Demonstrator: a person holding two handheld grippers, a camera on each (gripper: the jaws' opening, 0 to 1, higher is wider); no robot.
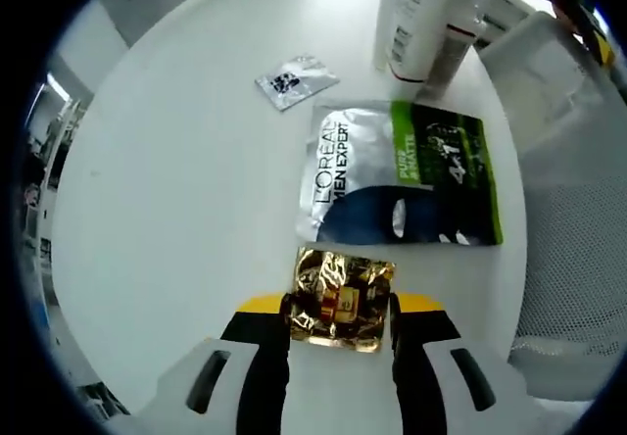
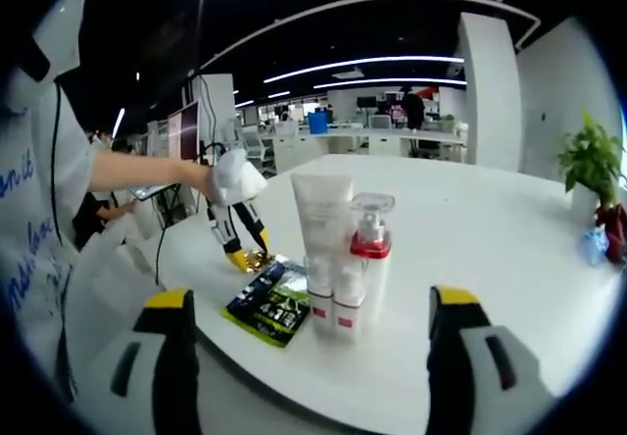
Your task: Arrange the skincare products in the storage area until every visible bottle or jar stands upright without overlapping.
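In the left gripper view, the left gripper [image 1: 338,319] closes on a gold sachet [image 1: 339,300] on the table [image 1: 176,180], just below a flat mask pack [image 1: 402,172]; a small sachet [image 1: 296,81] lies farther off. In the right gripper view, the right gripper [image 2: 309,342] is wide open and holds nothing. The tube [image 2: 322,221] and pump bottle [image 2: 368,251] already stand upright, so I judge the flat packs are what is left.

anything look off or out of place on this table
Nothing is spilled or toppled: the white tube and pump bottle stand upright at the edge. What jars with upright bottles is the flat packets: the L'Oreal sachet, a small sachet, and the crinkled gold packet between the left gripper jaws.
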